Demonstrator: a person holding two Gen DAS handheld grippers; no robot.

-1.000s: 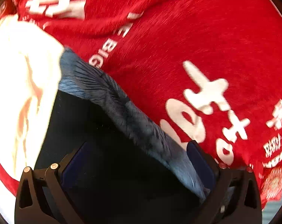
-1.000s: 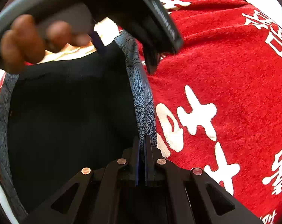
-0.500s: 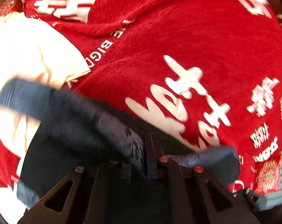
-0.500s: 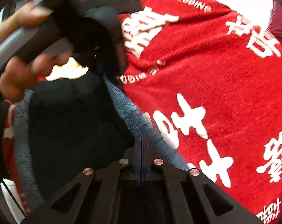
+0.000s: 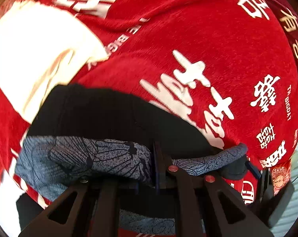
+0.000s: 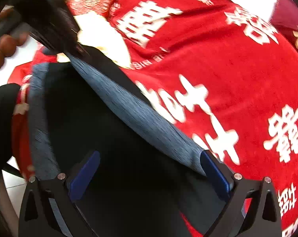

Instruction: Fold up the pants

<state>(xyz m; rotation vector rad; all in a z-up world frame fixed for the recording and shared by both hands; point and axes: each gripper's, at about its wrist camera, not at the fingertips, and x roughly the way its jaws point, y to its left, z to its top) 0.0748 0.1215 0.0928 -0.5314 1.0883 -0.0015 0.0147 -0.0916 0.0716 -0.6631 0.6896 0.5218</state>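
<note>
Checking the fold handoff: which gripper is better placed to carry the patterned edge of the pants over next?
Left. The left gripper is shut on the patterned band of the pants. The right gripper is opening, pads off the fabric, so it would have to regrasp first.

One pair of black pants (image 5: 101, 114) with a grey-blue patterned waistband (image 5: 109, 158) lies on one red cloth (image 5: 208, 39) printed with white characters, beside one cream sheet (image 5: 30, 59); two handheld grippers, left gripper (image 5: 157, 158) and right gripper (image 6: 149, 169).

left tongs (image 5: 156, 167) have clamped the pants' waistband (image 5: 113, 158); right tongs (image 6: 149, 169) are opening.
</note>
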